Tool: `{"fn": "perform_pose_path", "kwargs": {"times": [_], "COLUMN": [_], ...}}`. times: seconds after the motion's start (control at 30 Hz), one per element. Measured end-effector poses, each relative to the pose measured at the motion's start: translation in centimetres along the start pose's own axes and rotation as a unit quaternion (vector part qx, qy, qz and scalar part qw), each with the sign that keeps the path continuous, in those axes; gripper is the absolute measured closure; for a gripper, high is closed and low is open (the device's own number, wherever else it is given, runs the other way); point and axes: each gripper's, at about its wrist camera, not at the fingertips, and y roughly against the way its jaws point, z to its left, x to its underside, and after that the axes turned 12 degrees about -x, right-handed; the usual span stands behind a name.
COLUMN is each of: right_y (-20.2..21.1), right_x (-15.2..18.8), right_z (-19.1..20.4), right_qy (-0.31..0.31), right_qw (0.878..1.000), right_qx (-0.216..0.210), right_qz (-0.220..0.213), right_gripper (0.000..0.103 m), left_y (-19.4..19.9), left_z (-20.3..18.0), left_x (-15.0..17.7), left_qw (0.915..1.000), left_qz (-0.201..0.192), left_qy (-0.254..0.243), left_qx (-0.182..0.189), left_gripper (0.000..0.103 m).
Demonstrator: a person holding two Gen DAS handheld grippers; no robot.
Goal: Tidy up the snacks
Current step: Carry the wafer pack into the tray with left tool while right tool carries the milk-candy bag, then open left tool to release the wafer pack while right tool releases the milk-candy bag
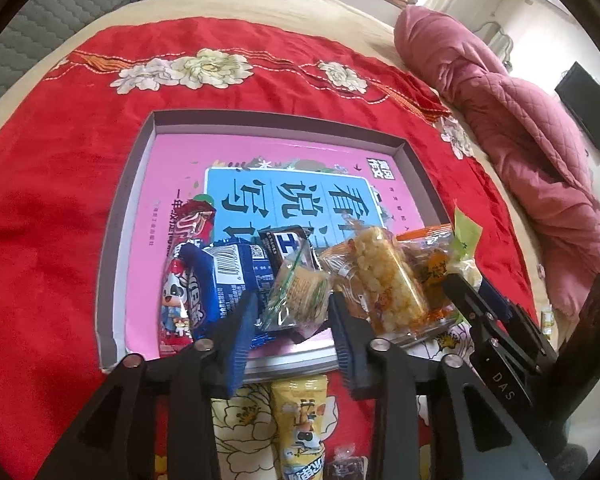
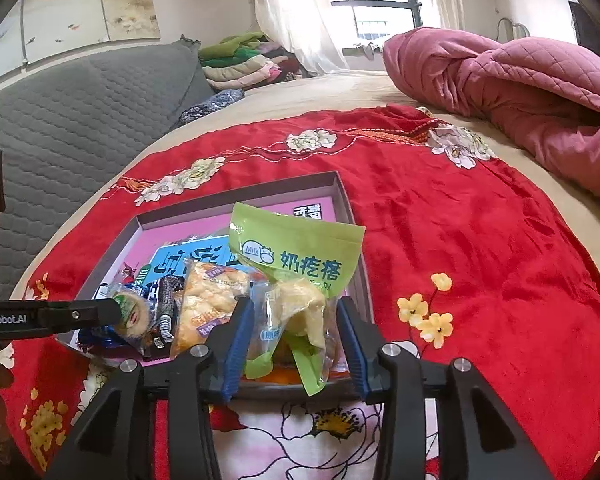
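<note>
Both hand-held grippers stand part-open: left hand-held gripper (image 1: pixel 292 312) around the cracker packet (image 1: pixel 298 296), right hand-held gripper (image 2: pixel 296 336) around the green milk-snack bag (image 2: pixel 296 280) (upright, top-heavy), inside the tray's (image 2: pixel 148 220) near edge; it could topple out.

Ahead of both tools, the red cloth (image 1: pixel 60 200) is a velvety, soft-sheened textile with embroidered floral stitching. The tray (image 1: pixel 148 168) on it reads as matt grey-mauve cardboard; its pink liner (image 1: pixel 172 184) is glossy printed paper. The biscuit packet (image 1: pixel 296 296) between the left gripper (image 1: pixel 296 320) fingers is clear, crinkled plastic film. The green packet (image 2: pixel 296 264) between the right gripper (image 2: pixel 296 336) fingers is matt plastic above, transparent film below. Finger pads (image 2: pixel 236 344) are ribbed blue rubber or plastic; gripper arms are matt black plastic with bright metal pins. Beyond the right tool, the pink quilt (image 2: pixel 520 80) is stitched, matt fabric.
</note>
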Motion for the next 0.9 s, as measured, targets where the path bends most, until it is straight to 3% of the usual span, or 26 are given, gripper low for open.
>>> {"fn": "perform_pose_path", "kwargs": {"times": [0.1, 0.53, 0.9], "right_y": [0.1, 1.0, 1.8], "right_x": [0.0, -0.3, -0.2], "right_z": [-0.1, -0.1, 0.9], "right_qy": [-0.002, -0.008, -0.003], "right_qw": [1.000, 1.000, 1.000], "right_qx": [0.003, -0.001, -0.023], "right_qz": [-0.002, -0.018, -0.021], "right_gripper": [0.054, 0.054, 0.044], "left_y": [0.1, 1.5, 2.9], "left_z": [0.1, 0.0, 0.3], "left_x": [0.0, -0.1, -0.3], "left_qw": [1.0000, 0.9999, 0.9996], "left_qz": [-0.001, -0.014, -0.028], "left_qy": [0.000, -0.003, -0.002], "left_qx": [0.000, 0.000, -0.004], "left_gripper": [0.060, 0.048, 0.038]}}
